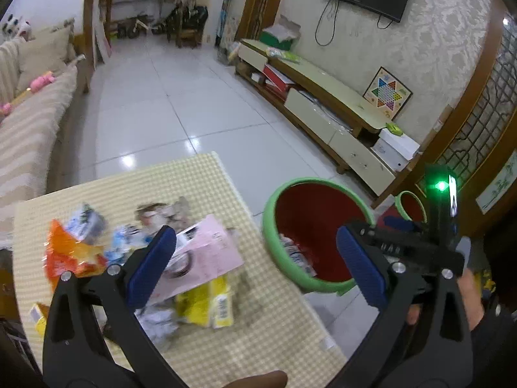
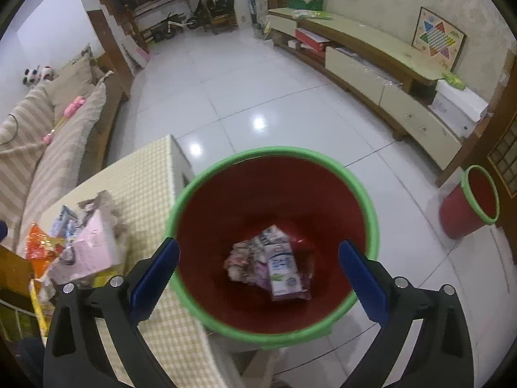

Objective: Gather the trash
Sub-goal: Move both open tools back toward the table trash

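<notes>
A red bin with a green rim (image 2: 274, 152) stands on the floor beside the checked table (image 1: 200, 174). Several crumpled wrappers and a milk carton (image 2: 284, 268) lie at its bottom. My right gripper (image 2: 258, 271) hangs open and empty over the bin mouth. My left gripper (image 1: 255, 258) is open and empty above the table's right edge. Under it lies a trash pile: a pink box (image 1: 206, 252), a yellow packet (image 1: 213, 304), an orange wrapper (image 1: 64, 252), blue-white wrappers (image 1: 84, 223) and crumpled paper (image 1: 161, 320). The bin also shows in the left wrist view (image 1: 268, 223).
A second red bin with a green rim (image 2: 468, 207) stands by the wooden door at right. A striped sofa (image 1: 29, 129) runs along the left. A low TV cabinet (image 1: 323, 97) lines the right wall. White tiled floor (image 2: 258, 97) lies between them.
</notes>
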The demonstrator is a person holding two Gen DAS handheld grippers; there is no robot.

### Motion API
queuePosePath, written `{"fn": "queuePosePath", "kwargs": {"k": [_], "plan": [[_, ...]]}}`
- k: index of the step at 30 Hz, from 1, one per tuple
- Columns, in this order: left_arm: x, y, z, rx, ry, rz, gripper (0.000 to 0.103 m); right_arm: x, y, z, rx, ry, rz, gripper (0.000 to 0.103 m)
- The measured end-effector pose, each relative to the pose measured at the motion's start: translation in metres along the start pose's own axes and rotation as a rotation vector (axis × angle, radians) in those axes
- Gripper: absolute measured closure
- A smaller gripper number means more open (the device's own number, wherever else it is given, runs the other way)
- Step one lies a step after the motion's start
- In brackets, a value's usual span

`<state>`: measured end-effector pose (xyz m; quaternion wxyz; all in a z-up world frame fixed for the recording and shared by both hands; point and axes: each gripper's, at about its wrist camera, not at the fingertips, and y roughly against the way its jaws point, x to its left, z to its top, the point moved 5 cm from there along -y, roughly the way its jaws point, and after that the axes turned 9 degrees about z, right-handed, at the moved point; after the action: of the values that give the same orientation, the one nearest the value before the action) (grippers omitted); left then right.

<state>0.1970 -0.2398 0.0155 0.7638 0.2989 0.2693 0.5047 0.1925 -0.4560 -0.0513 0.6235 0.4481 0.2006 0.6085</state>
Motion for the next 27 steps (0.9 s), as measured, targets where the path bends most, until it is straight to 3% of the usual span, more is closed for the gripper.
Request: {"fn": "queuePosePath", "kwargs": {"k": [12,27], "plan": [[0.099,0.041,-0.065,0.026,0.210,0.091,0.005,0.063,-0.002,-0.024,0.042,0.036,0.187,0.008],[0.219,0.053,-0.155,0.116,0.426,0.238,0.005,0.162,-0.024,-0.072,0.123,0.190,0.248,0.008]]}}
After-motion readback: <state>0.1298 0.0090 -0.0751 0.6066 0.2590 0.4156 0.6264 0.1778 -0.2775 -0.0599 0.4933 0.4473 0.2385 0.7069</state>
